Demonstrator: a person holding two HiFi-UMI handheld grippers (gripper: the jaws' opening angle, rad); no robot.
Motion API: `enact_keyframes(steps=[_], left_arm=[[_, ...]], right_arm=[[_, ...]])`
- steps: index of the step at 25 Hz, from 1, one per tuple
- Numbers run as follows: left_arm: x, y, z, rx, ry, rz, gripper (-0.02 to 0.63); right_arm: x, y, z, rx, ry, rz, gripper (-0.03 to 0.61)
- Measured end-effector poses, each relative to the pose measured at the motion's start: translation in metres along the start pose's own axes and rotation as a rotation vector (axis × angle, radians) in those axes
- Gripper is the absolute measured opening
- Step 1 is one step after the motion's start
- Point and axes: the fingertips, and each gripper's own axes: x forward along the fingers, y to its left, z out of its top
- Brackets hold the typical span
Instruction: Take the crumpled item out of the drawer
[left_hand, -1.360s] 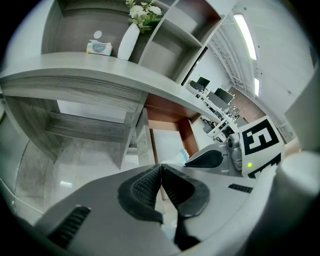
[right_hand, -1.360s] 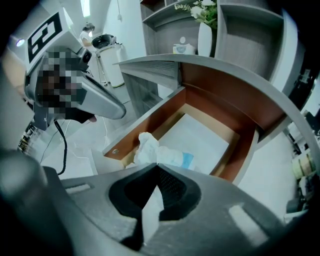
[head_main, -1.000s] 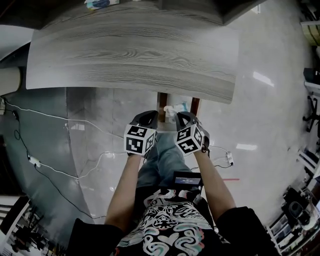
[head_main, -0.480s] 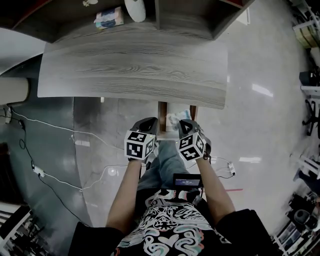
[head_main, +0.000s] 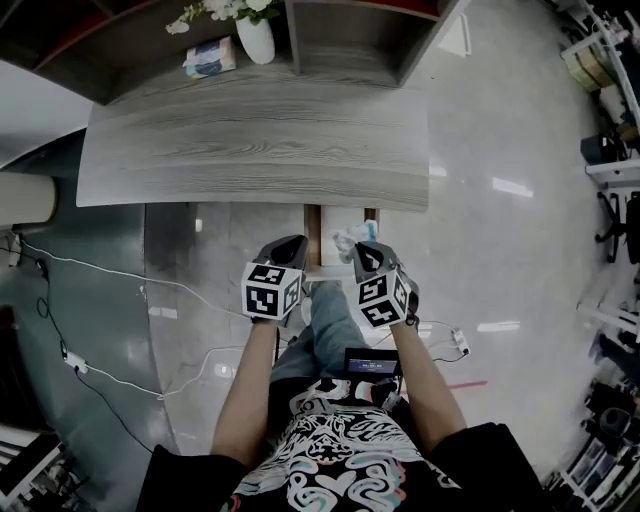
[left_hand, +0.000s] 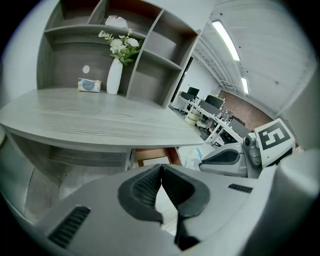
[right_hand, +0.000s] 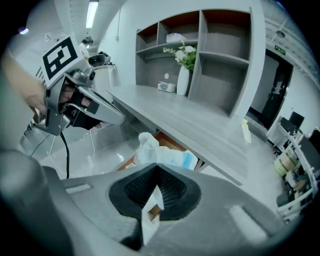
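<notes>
Right hand-held gripper clamped on the white-blue crumpled item, mid-frame, seemingly just above the open drawer under the surface. Left hand-held gripper jaws together, empty, just beside.

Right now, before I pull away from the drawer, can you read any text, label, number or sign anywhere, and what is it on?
Nothing here reads clearly.
Tissue pack on the desk: label blurred.
Green sign, upper right of the right gripper view: too small.
Device screen worn at the waist: too small.
Left marker cube and right marker cube: square patterns only, no letters.
Crumpled item in the right gripper: no legible print.
</notes>
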Motion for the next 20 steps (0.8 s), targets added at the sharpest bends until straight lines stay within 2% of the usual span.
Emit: enact_keyframes(steps=[20], left_arm=[[-0.066, -0.026, 0.044, 0.048, -0.157, -0.017, 0.007]], right_arm=[[-0.087, -0.001, 0.034, 0.041, -0.216, -0.094, 0.006]])
